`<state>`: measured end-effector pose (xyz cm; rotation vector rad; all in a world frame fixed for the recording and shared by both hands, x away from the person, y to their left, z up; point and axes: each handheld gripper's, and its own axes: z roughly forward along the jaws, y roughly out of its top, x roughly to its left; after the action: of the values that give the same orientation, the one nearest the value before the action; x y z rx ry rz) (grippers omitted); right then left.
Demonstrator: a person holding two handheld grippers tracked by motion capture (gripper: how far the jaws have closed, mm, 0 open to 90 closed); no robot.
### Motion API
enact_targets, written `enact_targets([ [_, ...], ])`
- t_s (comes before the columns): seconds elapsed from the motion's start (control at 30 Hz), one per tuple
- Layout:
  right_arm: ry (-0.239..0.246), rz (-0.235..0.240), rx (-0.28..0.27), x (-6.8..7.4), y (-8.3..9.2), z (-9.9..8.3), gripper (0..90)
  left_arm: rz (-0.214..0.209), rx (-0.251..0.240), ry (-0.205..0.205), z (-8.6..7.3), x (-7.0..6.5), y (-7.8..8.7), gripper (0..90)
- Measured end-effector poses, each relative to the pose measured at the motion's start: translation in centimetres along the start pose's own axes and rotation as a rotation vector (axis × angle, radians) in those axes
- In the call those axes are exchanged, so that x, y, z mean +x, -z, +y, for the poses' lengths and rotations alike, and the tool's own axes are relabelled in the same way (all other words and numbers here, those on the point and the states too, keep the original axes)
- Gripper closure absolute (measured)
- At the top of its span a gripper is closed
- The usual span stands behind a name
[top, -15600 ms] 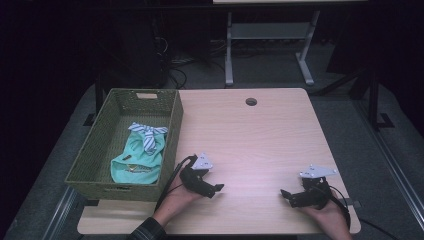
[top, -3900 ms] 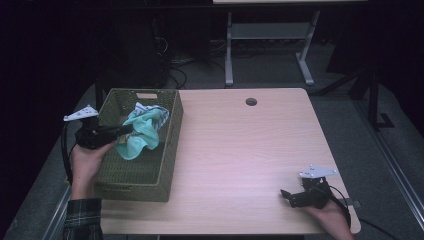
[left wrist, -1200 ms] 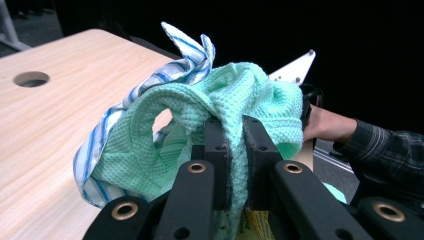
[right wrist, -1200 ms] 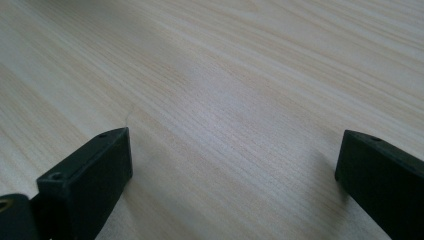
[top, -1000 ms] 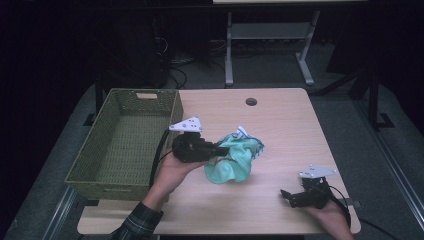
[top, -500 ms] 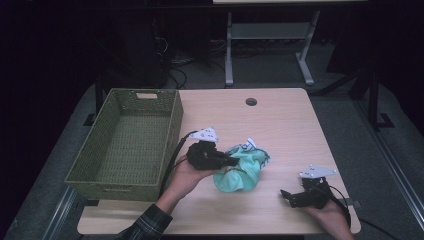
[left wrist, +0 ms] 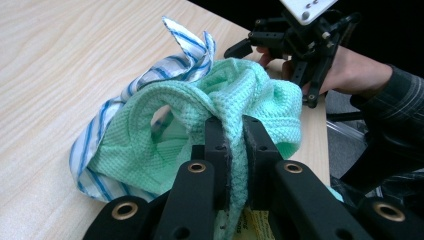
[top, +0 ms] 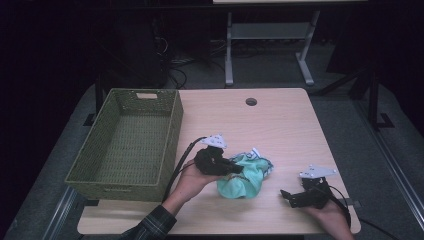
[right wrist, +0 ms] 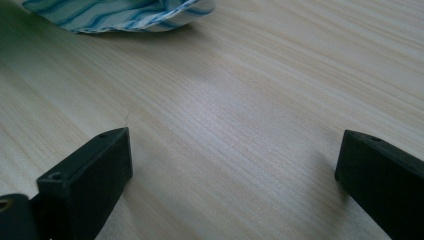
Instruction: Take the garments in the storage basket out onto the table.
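Standing at the near edge of the counter [top: 290, 125] you've got both of the person's hands on it, one gripper each. Right gripper [top: 289, 196] sits low at the near right corner, jaws spread wide apart with nothing but bare wood between them, and from its own view you can just catch a striped hem of the cloth up ahead. A bit further in and to the left, the left gripper [top: 238, 170] has its jaws clamped tight on a fold of the mint green knit garment [top: 246, 176], which lies bunched up on the counter roughly mid-front, between the two hands. It's got a blue and white striped bit [left wrist: 150, 75] poking out on the far side. From the left gripper view the knit is squeezed right between the two black jaws. Off to the left, hugging the counter's left edge, is the green woven basket [top: 172, 130], well apart from the garment. Way at the back there's a round hole [top: 251, 101] in the counter.
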<state>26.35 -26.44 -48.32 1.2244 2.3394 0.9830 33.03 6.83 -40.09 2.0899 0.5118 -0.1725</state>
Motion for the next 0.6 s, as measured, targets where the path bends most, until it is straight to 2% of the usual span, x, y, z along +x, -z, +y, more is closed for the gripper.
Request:
enact_targets([
  [0.3, -0.001, 0.000, 0.000, 0.0, 0.0, 0.0, 1.2, -0.003, 0.030, 0.028, -0.8, 0.7, -1.2, 82.9],
  [0.47, 0.000, 0.000, 0.000, 0.0, 0.0, 0.0, 1.2, -0.003, 0.062, 0.033, -1.1, 1.2, -1.9, 82.8],
  [0.6, 0.000, 0.000, 0.001, 0.0, 0.0, 0.0, 1.2, 0.000, 0.091, 0.058, -1.9, 2.0, -2.8, 82.8],
])
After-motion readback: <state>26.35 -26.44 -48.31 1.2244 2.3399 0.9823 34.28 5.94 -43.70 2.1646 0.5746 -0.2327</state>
